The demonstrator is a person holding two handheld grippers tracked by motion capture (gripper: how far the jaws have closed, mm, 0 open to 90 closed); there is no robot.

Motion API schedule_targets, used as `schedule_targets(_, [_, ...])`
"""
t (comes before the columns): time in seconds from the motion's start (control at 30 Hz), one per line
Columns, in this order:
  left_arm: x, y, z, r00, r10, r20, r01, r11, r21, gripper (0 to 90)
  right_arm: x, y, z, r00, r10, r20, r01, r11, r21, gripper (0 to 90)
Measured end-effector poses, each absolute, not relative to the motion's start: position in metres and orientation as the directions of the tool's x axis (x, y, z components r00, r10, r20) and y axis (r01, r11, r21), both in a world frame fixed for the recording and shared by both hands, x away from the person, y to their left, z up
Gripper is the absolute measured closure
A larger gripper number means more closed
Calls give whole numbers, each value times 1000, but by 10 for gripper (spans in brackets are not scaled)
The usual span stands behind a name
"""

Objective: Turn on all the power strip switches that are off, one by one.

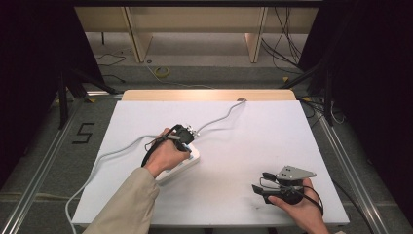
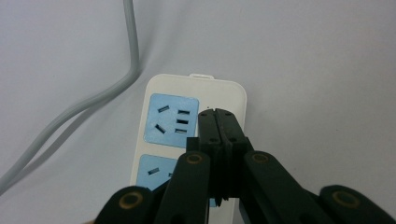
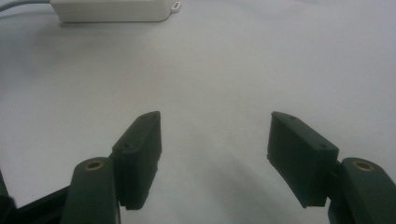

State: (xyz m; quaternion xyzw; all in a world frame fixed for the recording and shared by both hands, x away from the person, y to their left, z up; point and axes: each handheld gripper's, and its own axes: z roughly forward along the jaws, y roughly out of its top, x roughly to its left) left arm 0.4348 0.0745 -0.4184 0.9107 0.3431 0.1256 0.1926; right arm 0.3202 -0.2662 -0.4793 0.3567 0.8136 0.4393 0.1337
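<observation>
Plainly, the one thing to be handled is a white power strip (image 2: 189, 140), lying flat on the white bench (image 1: 253, 146) left of its middle, with its grey cord (image 2: 100, 91) running off its far end and looping away across the bench. It looks a rigid plastic slab, light to middling in weight and smooth enough to slide on the bench, so I judge a grasp across its long edges safer than any pull on the limp cord, which would only drag and twist it. The left gripper (image 2: 215, 122) hangs directly over the strip, beside the blue socket panels, its fingers pressed together with nothing between them. The right gripper (image 3: 215, 154) sits well to the right of the strip and nearer the person, its fingers spread wide over bare bench. Count: one strip, one cord, two blue socket panels in sight, two grippers.
</observation>
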Motion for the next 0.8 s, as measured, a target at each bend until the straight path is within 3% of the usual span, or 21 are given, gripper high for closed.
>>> schedule_targets(0.8, [440, 60, -430, 745, 659, 105, 574, -714, 401, 900, 320, -266, -479, -711, 696, 99, 464, 358, 810, 358])
